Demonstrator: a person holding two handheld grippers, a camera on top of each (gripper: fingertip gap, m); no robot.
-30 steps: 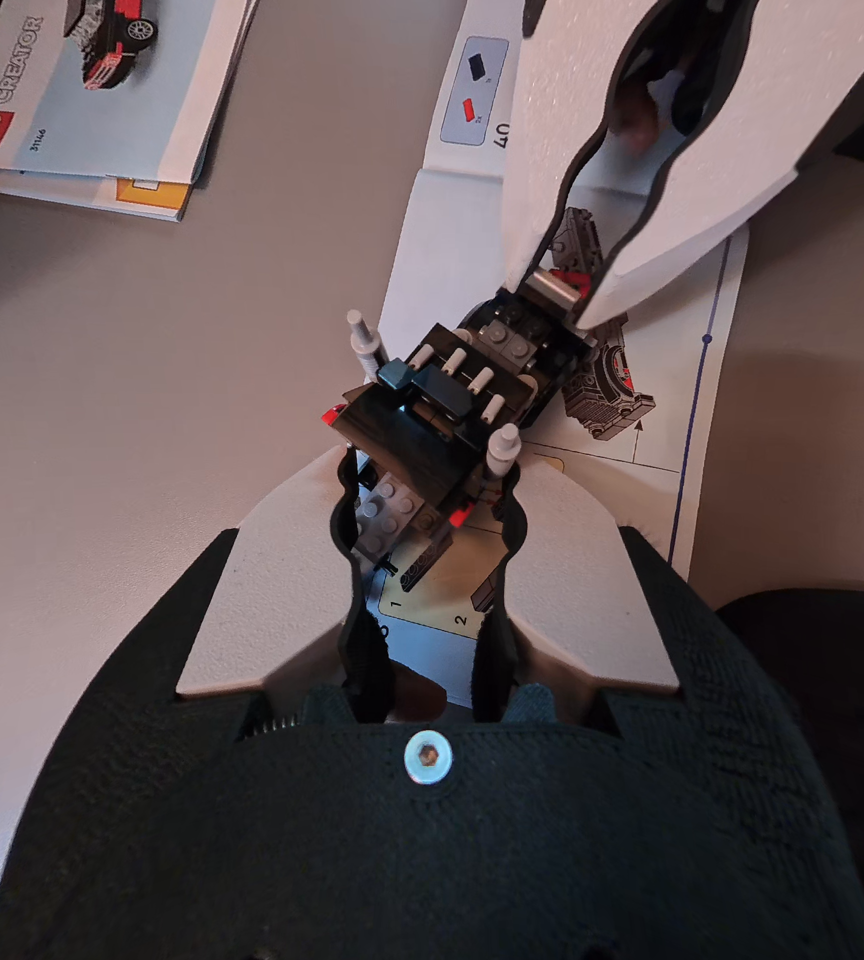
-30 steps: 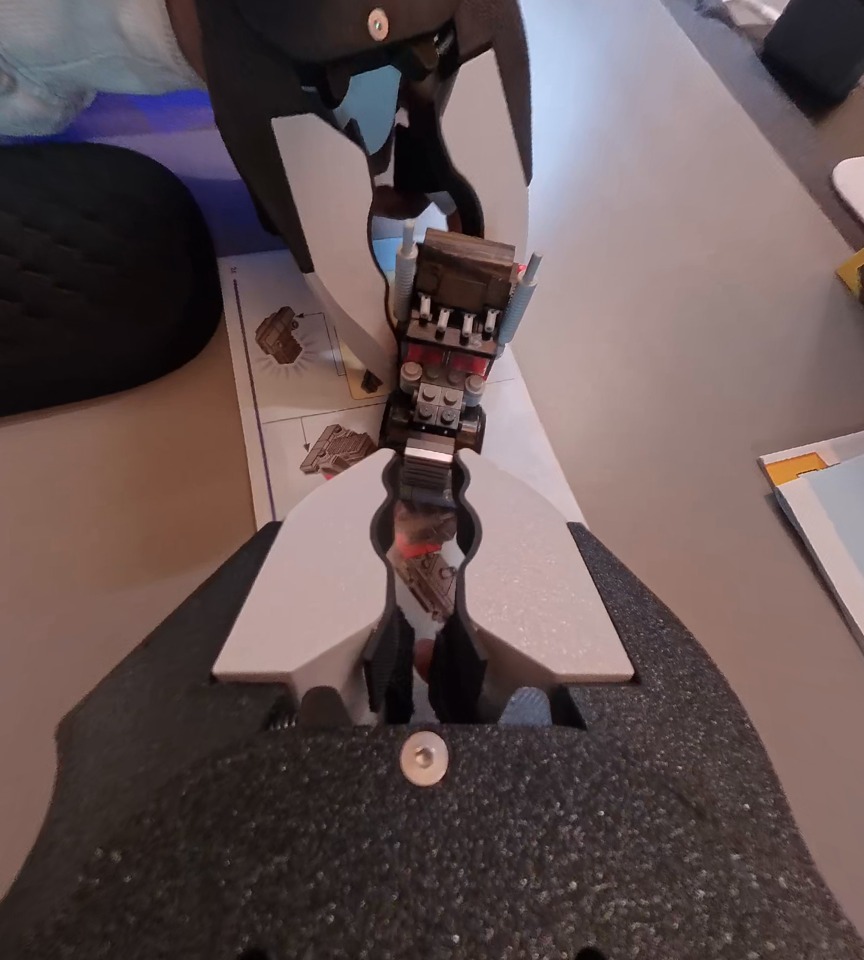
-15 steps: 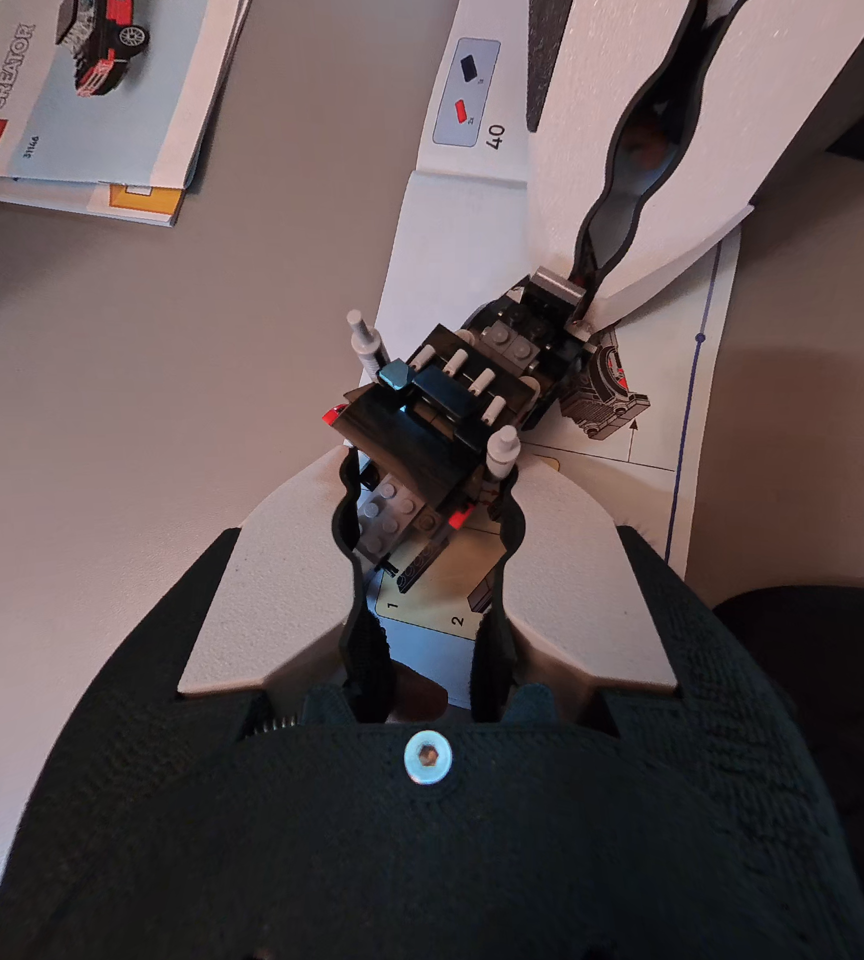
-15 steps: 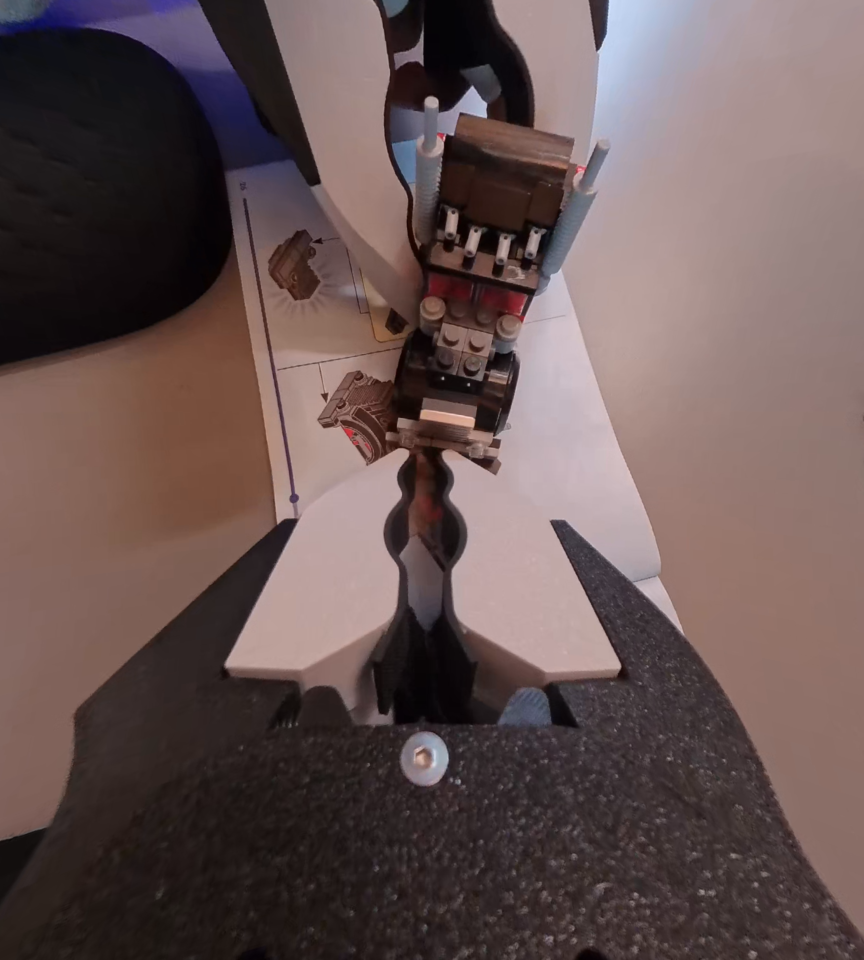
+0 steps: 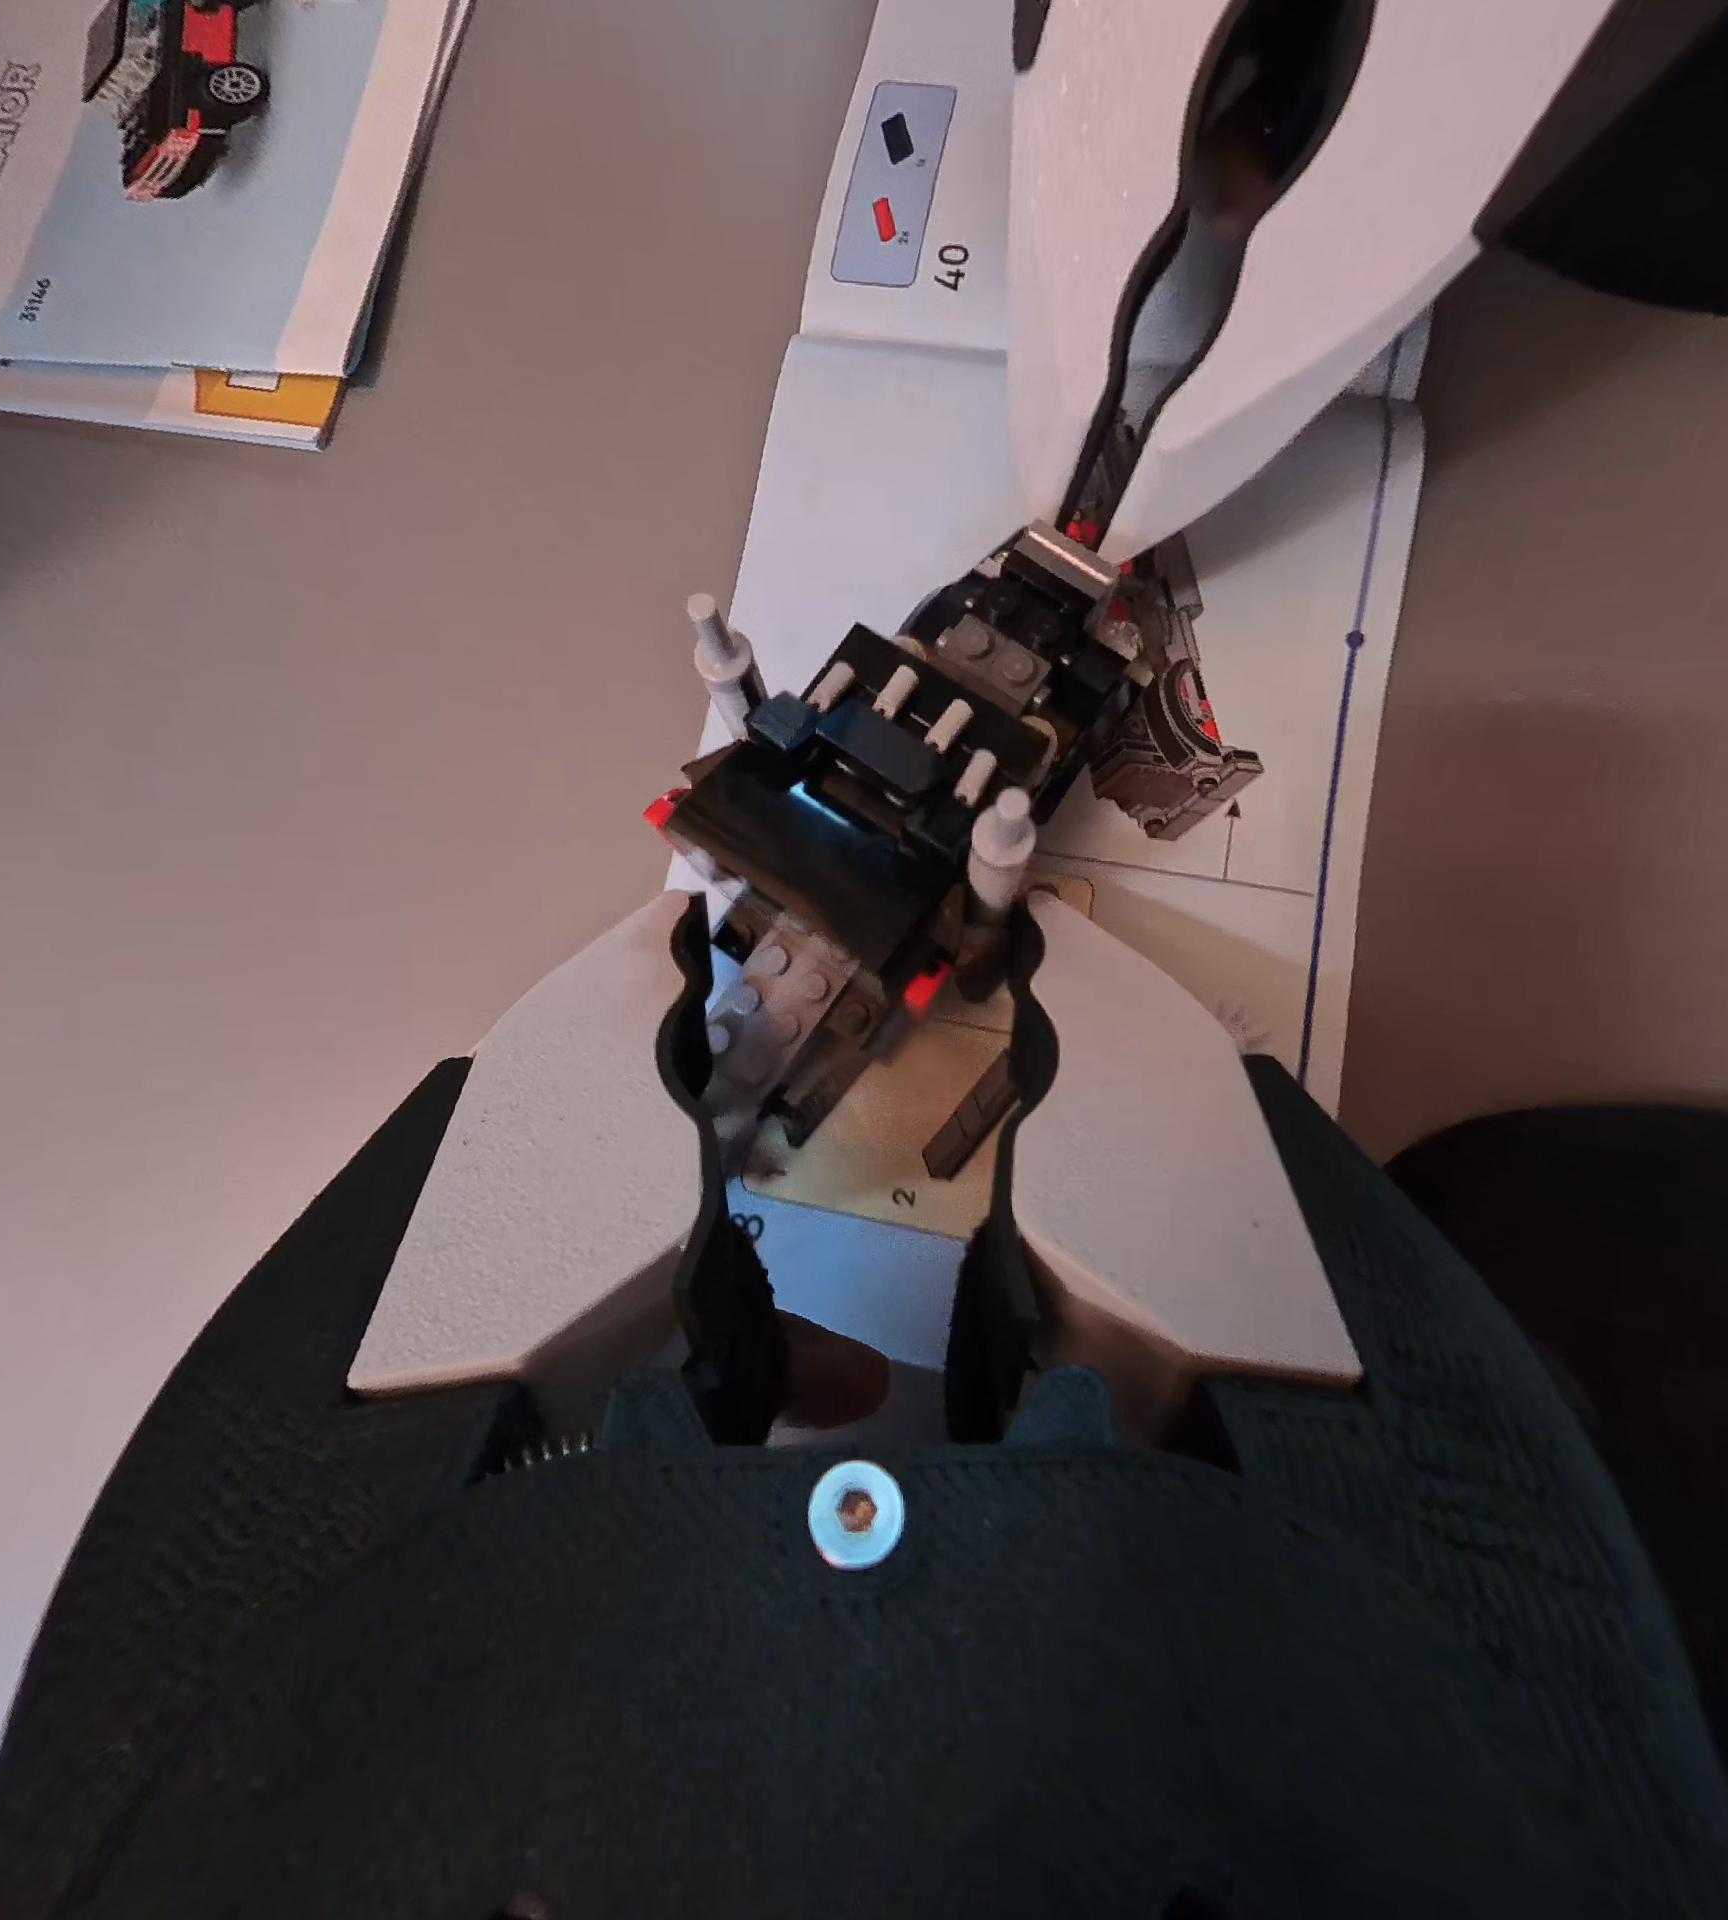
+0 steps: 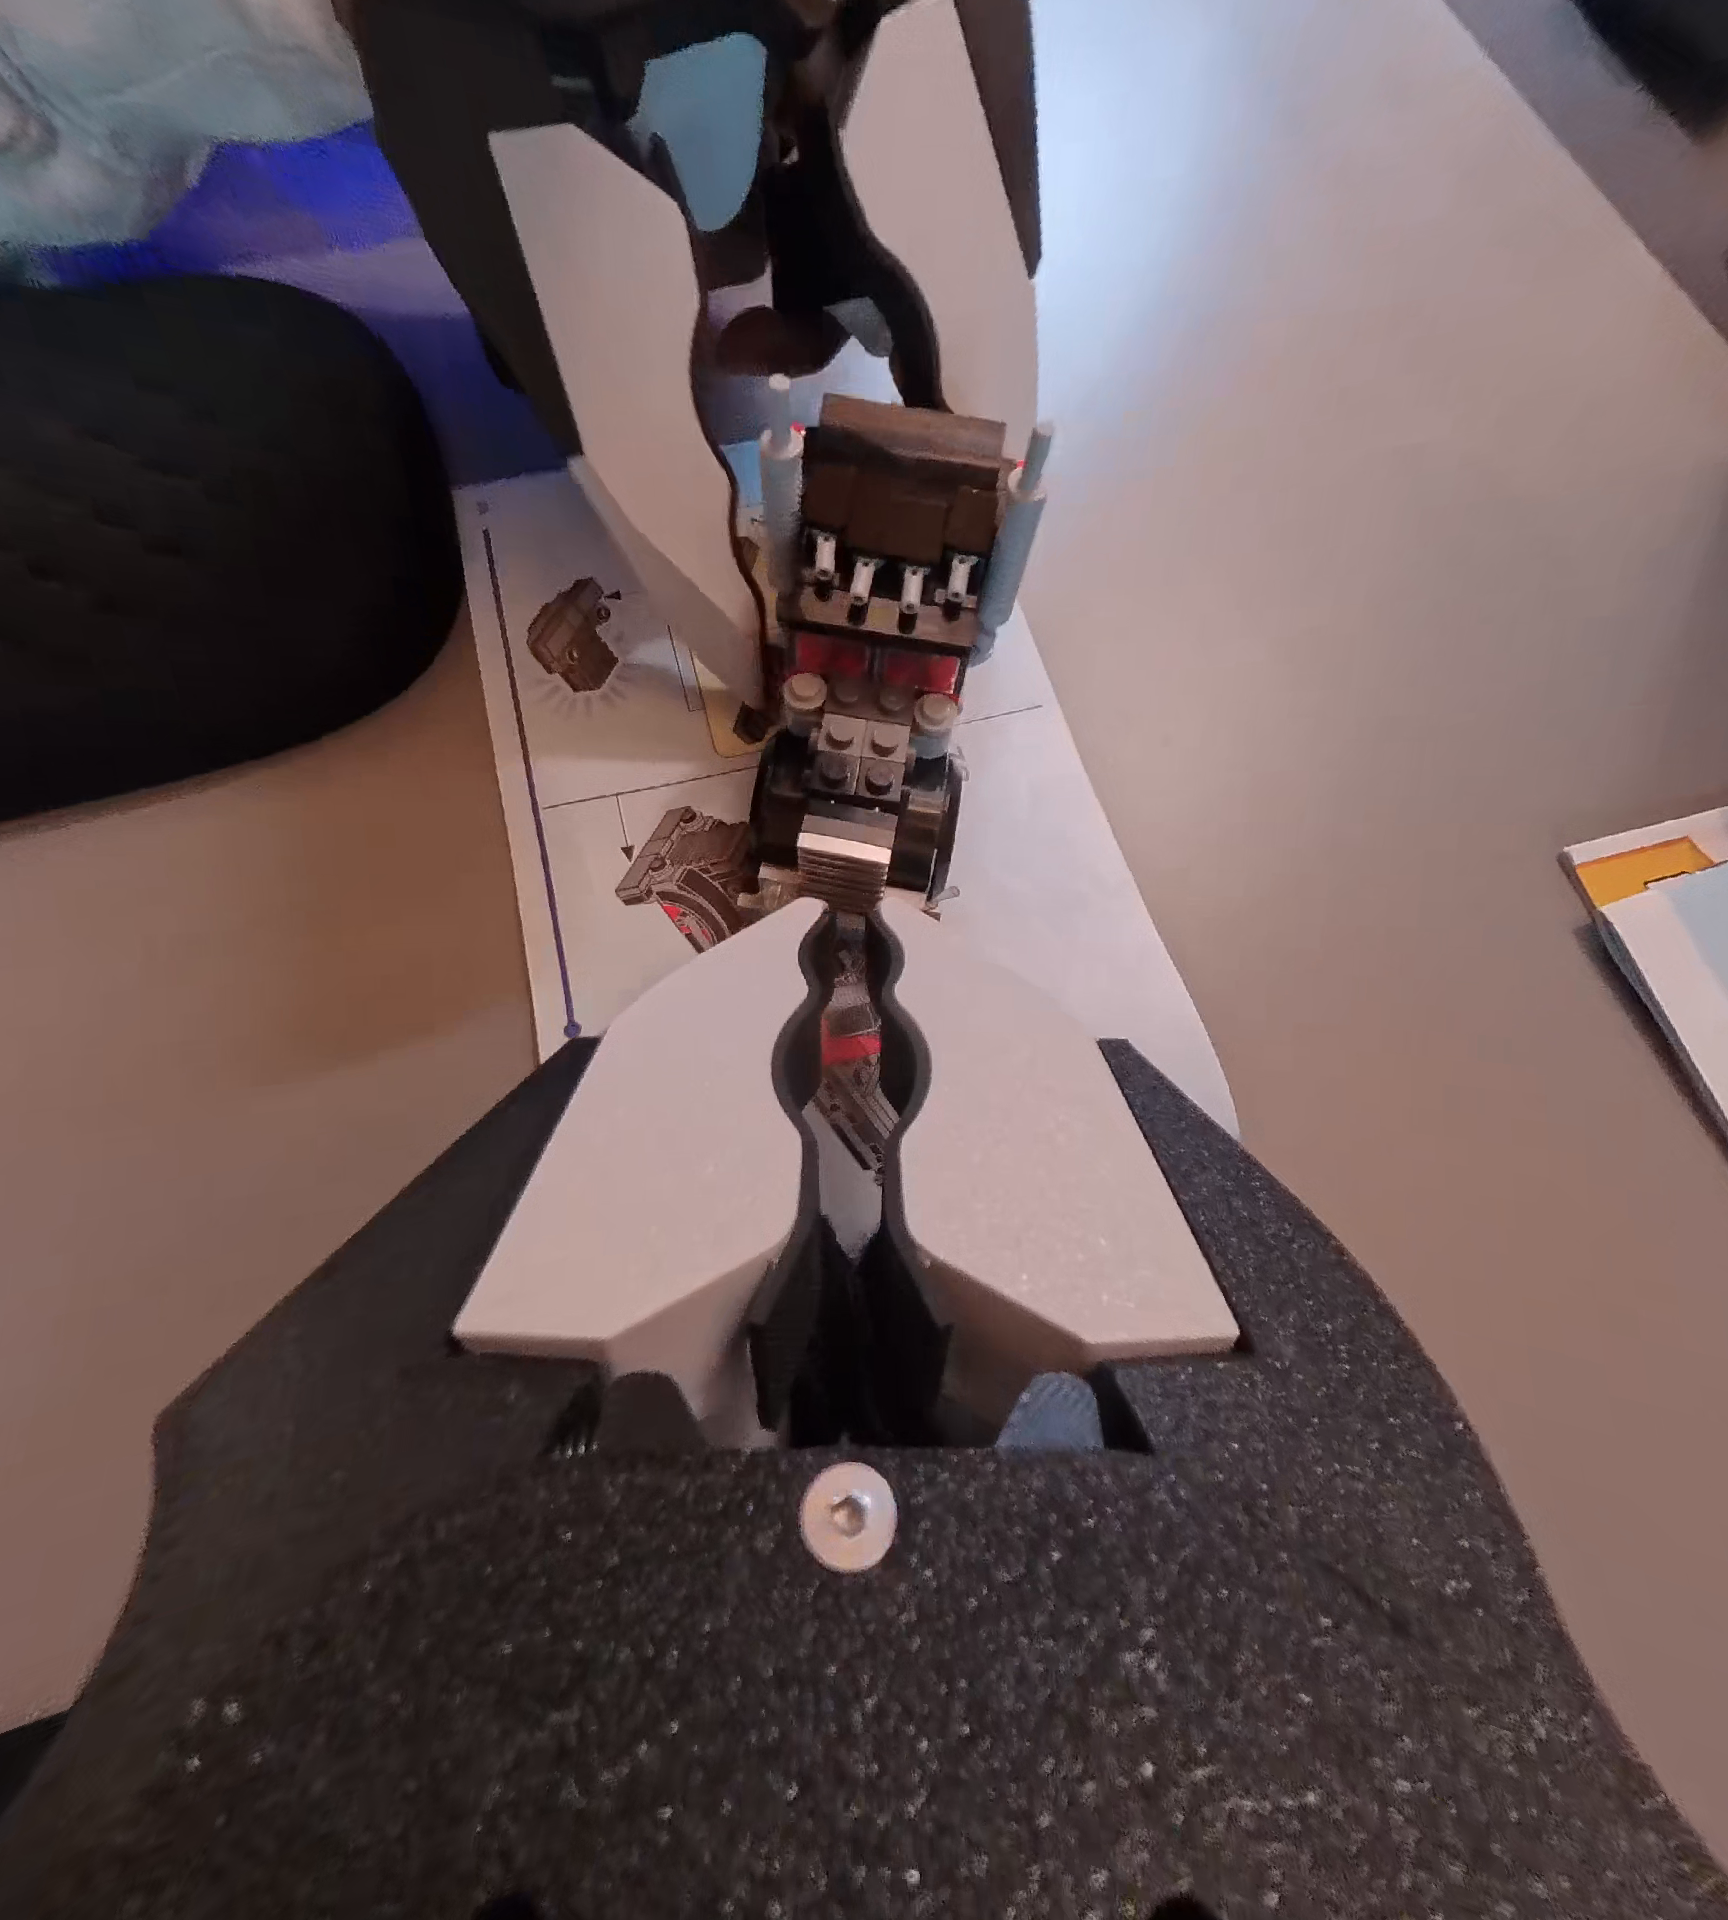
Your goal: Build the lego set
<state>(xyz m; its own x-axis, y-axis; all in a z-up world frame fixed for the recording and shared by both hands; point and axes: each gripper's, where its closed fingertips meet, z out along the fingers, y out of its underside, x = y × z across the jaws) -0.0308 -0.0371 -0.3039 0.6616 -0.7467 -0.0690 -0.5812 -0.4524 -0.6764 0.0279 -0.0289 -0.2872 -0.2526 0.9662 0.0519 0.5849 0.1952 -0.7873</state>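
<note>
A black, grey and red lego truck model (image 5: 870, 769) with two grey exhaust stacks is held above the table in my left gripper (image 5: 855, 925), which is shut on its rear. A light grey grille brick (image 5: 1057, 556) sits on the model's front end. My right gripper (image 5: 1099, 520) comes in from the top right, jaws shut, with its tips against that grille brick. In the right wrist view the model (image 6: 881, 644) stands straight ahead, the grille brick (image 6: 844, 852) just beyond my right gripper (image 6: 844, 914), and one left finger (image 6: 611, 364) shows behind it.
An open instruction booklet (image 5: 881, 436) lies on the grey table under the model. Closed booklets (image 5: 143, 208) lie at the far left, also at the right in the right wrist view (image 6: 1722, 987). A black cushion (image 6: 112, 540) sits beside the table, and a person's light clothing (image 6: 60, 104) shows behind it. The grippers' ends are close to 7 cm from one another.
My right gripper held the grey grille brick between its jaws a second ago. The brick now sits on the model's front and the jaws have closed behind it. The left gripper stayed put.
</note>
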